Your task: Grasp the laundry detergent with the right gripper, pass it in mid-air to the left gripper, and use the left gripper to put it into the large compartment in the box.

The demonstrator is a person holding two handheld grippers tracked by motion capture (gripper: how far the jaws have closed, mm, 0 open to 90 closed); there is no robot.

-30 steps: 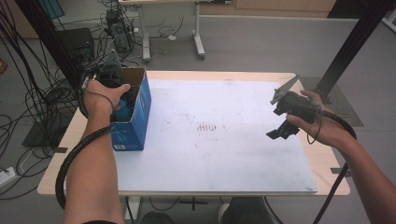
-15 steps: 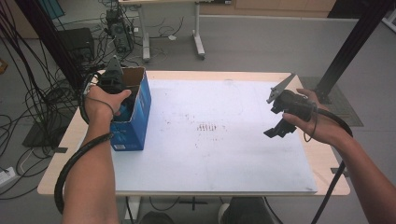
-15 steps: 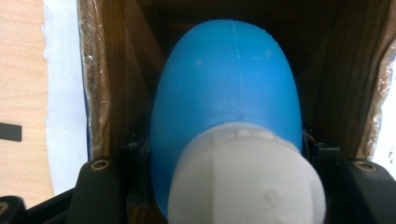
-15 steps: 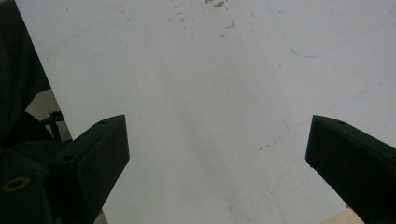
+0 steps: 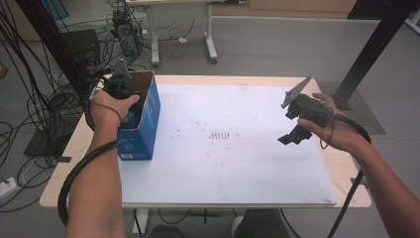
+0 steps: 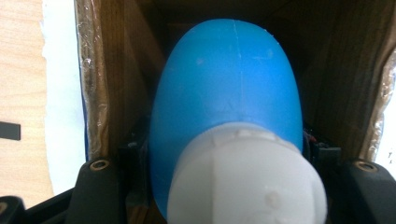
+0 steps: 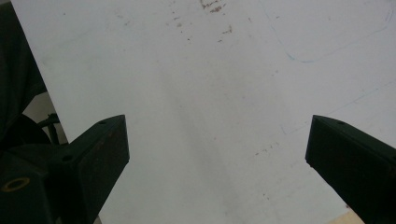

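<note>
An open blue cardboard box stands at the left edge of the white sheet. My left gripper reaches down into it. In the left gripper view the jaws of the left gripper are shut on a blue plastic bottle with a white cap, between the box's brown inner walls. My right gripper hangs over the right part of the sheet. In its own view the right gripper stands open, with bare sheet between the jaws.
The sheet covers most of a wooden table and carries faint brown marks at its middle. Cables, a dark box and desk legs lie on the floor beyond. A black post rises at the far right.
The left wrist has tipped slightly, so the gripper's grey plate now shows above the box rim. The right gripper has hardly moved.
</note>
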